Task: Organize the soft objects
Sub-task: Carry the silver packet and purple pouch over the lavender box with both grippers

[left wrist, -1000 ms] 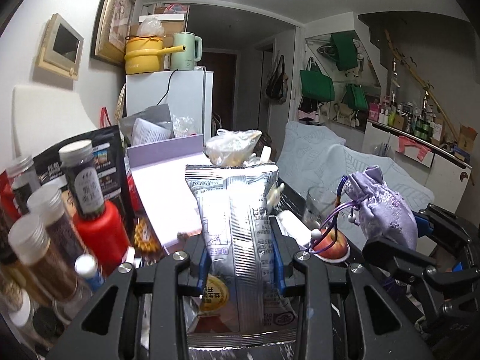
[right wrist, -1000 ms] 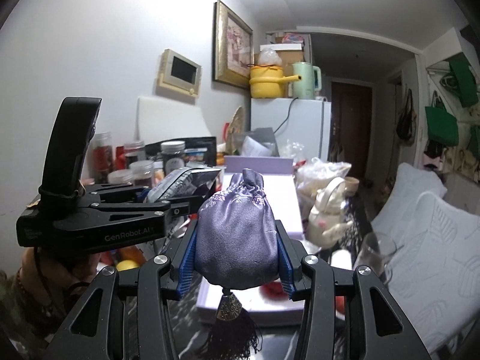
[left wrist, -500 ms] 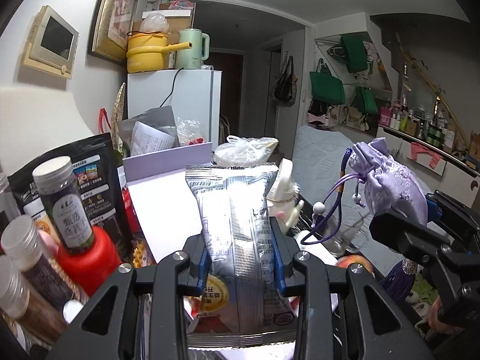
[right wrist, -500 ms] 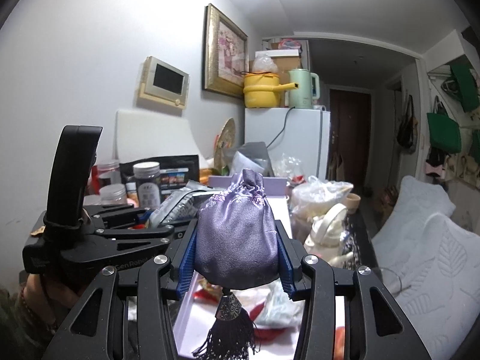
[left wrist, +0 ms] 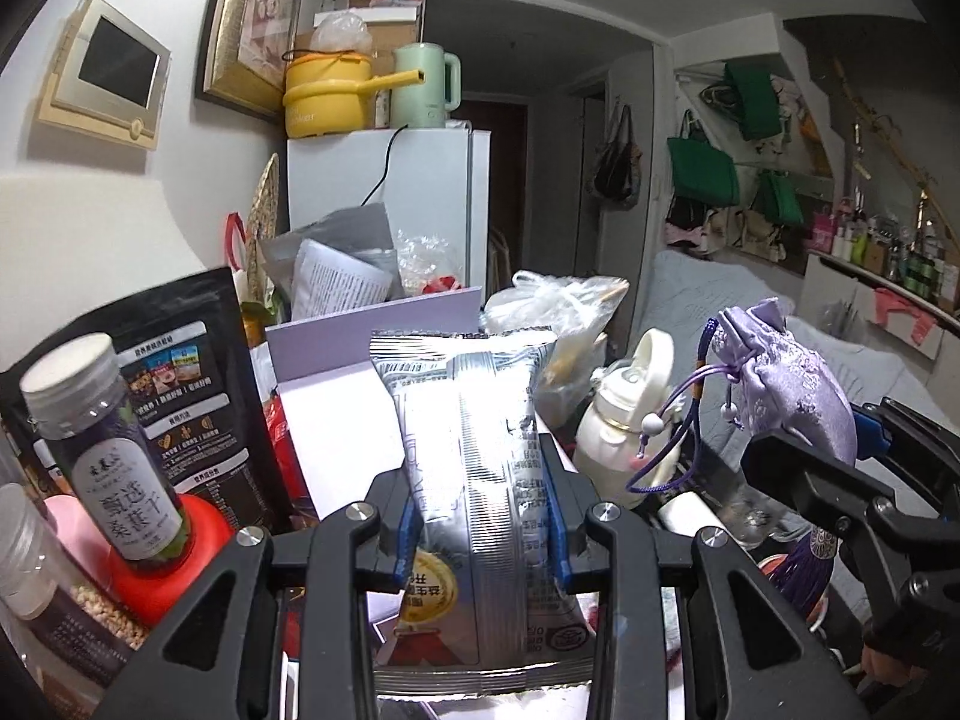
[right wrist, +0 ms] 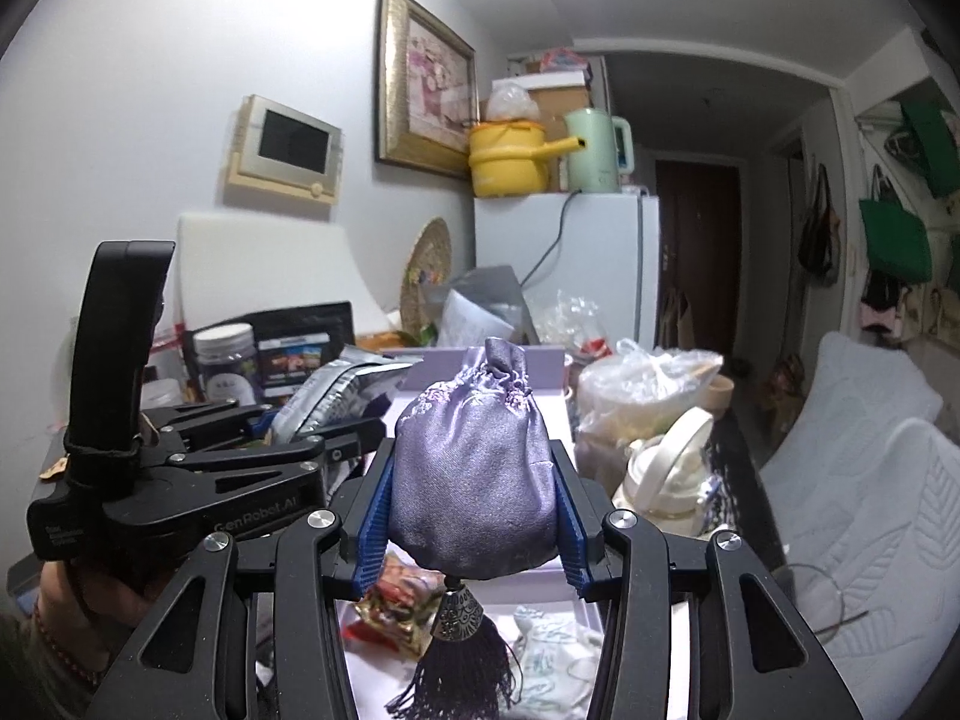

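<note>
The left gripper (left wrist: 480, 531) is clamped on a silver snack bag (left wrist: 474, 468), its blue pads pressing the bag's two sides; the bag stands upright between the fingers, its crimped top edge uppermost. The right gripper (right wrist: 474, 519) is closed on a lilac pouch (right wrist: 474, 474), which bulges between the blue pads with its gathered neck up and a dark purple tassel (right wrist: 456, 666) hanging from a metal cap below. In the left wrist view the right gripper (left wrist: 840, 438) shows at the right side with the pouch (left wrist: 786, 384) in it, drawstring cords and beads dangling from the neck. In the right wrist view the left gripper (right wrist: 336, 420) sits to the left, gripped from below by a hand (right wrist: 102, 594), the bag (right wrist: 336, 384) poking out ahead of it.

Both held things hang above a lilac box (right wrist: 558, 600) with a white inside. On its floor, under the pouch, lie a colourful wrapped packet (right wrist: 396, 606) and a pale crumpled piece (right wrist: 552, 660). Left of the box stand jars (left wrist: 102, 450) and a black stand-up packet (left wrist: 186, 384). Right of it are a cream bottle (left wrist: 624, 426) and a clear plastic bag (left wrist: 558, 312). Behind stands a white fridge (left wrist: 420, 204) bearing a yellow pot (left wrist: 327, 93) and a green kettle (left wrist: 423, 84).
</note>
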Tool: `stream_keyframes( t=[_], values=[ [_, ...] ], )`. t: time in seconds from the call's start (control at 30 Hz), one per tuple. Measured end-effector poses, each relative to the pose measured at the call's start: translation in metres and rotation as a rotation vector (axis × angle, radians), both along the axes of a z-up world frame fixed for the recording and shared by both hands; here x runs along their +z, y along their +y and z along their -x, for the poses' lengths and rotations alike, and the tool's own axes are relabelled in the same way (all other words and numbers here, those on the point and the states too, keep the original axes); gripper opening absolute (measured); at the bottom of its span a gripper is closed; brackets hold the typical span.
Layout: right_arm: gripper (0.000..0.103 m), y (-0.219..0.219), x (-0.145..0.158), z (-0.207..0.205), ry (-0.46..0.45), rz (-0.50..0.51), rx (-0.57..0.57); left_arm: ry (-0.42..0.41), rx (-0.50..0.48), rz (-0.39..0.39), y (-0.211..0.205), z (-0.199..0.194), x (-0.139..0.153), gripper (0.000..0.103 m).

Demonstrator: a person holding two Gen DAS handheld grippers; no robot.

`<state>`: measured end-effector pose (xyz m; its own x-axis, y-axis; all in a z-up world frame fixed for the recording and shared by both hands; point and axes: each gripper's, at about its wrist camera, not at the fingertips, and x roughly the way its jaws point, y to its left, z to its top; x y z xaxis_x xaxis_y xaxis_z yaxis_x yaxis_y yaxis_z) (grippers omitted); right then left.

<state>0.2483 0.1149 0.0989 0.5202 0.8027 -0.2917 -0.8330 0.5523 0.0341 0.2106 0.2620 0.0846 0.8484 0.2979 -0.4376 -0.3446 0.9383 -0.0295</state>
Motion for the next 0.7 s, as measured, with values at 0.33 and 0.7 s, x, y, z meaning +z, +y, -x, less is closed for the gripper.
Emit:
stream_keyframes(
  t=[0.33,0.7],
  values=[
    [0.046,0.015,-0.032,-0.038,0.085,0.077,-0.017,0.077,0.04,-0.05,0.004,-0.019,-0.023,0.033],
    [0.046,0.026,-0.068,-0.066,0.169,0.166,-0.056,0.139,0.041,-0.1,0.002,-0.038,-0.044,0.033]
  ],
)
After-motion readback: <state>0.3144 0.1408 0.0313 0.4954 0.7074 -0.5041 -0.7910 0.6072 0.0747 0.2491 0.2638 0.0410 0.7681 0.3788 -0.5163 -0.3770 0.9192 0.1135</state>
